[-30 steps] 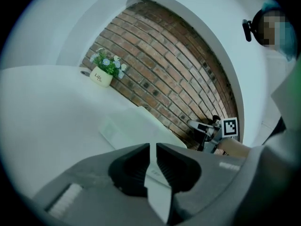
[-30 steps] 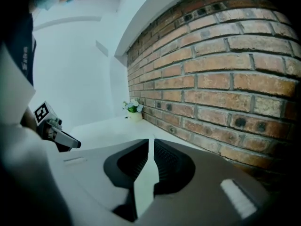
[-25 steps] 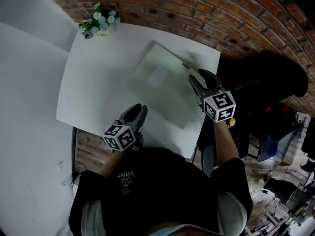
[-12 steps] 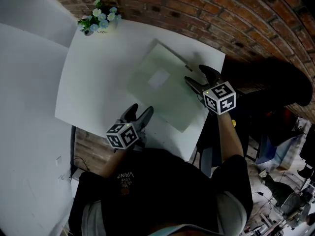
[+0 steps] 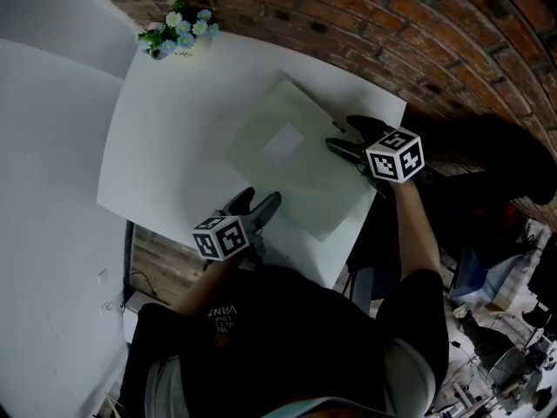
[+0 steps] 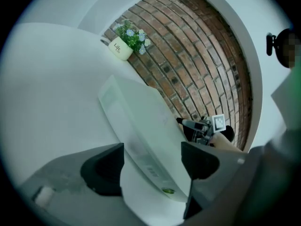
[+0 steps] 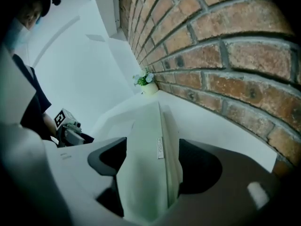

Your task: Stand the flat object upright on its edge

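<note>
Head view: flat object (image 5: 300, 168), a pale green panel with a white label patch (image 5: 283, 143) on top, lies flat on the white table (image 5: 165, 146). It's turned diamond-wise toward the table's right half, not on its edge.

Left gripper (image 5: 261, 200) is at the panel's near-left edge, low over the table. Its jaws have just been opening and now stand wide apart. In the left gripper view the panel's near corner sits in the gap between them, pads not pressing on it.

Right gripper (image 5: 342, 133) is at the panel's right edge, on the side nearest the wall. Its jaws have also just been opening and are wide apart. In the right gripper view the panel's edge runs straight up the gap; the right pad is just beside that edge, and I can't tell if it touches. No clamp on either side.

Around it:
- Brick wall (image 5: 392, 33) runs along the table's far edge, close behind the right gripper.
- White wall panels (image 5: 43, 233) are off the table's left side.
- Floor clutter (image 5: 505, 320) at lower right is too dark to identify.
- The person's dark shirt (image 5: 270, 320) fills the near foreground, just behind the left gripper's marker cube.

Containers: one white flower pot (image 5: 178, 46) with lettering, at the table's far-left corner against the brick. It holds small pale blue and white flowers (image 5: 181, 26) with green leaves. The pot is upright and well apart from the panel and both grippers.
</note>
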`<state>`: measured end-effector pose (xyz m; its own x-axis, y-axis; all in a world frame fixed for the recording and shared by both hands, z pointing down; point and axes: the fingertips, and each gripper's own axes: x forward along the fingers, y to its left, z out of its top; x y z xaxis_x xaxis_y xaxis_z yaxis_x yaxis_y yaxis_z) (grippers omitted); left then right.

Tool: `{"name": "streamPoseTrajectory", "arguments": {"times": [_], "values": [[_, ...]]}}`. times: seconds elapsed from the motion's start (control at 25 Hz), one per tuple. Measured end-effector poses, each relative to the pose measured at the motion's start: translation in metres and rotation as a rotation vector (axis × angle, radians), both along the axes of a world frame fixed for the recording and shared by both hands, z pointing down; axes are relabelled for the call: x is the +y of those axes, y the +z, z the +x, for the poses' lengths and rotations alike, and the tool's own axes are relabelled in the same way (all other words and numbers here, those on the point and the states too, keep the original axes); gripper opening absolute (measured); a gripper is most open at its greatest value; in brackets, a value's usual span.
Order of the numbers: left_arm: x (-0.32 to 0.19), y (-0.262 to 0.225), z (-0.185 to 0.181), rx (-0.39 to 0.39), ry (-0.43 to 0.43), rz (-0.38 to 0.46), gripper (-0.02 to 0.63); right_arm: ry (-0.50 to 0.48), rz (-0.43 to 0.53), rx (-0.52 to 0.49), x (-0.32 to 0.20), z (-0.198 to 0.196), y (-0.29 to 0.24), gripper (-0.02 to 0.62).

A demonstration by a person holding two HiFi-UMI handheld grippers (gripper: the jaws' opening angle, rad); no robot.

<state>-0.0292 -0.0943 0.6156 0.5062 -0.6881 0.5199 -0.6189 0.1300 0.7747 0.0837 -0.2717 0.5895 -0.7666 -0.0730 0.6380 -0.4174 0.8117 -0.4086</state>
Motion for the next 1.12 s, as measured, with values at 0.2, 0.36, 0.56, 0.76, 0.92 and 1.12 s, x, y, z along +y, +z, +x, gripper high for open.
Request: {"name": "streamPoseTrajectory", "arguments": {"times": [0.2,0.36,0.56,0.76,0.92,1.12], "values": [[-0.003,0.005,0.007,0.023,0.009,-0.036,0.377,-0.082,-0.083,0.017,0.002,-0.003,0.017,0.344],[-0.003,0.009,0.010,0.034,0.003,-0.056,0.377,-0.116,-0.154,-0.015,0.006,-0.007,0.019,0.344],[-0.003,0.015,0.013,0.030,0.012,-0.074,0.377,-0.160,-0.223,0.006,0.007,-0.007,0.028,0.344],[-0.005,0.021,0.015,0.026,0.015,-0.090,0.377,-0.203,-0.288,0.011,0.011,-0.013,0.034,0.345],[-0.004,0.023,0.014,0.007,0.038,-0.097,0.376,-0.194,-0.284,0.018,0.011,-0.014,0.032,0.342],[-0.004,0.022,0.012,0.006,0.068,-0.102,0.365,-0.155,-0.244,0.015,0.015,-0.011,0.026,0.337]]}}
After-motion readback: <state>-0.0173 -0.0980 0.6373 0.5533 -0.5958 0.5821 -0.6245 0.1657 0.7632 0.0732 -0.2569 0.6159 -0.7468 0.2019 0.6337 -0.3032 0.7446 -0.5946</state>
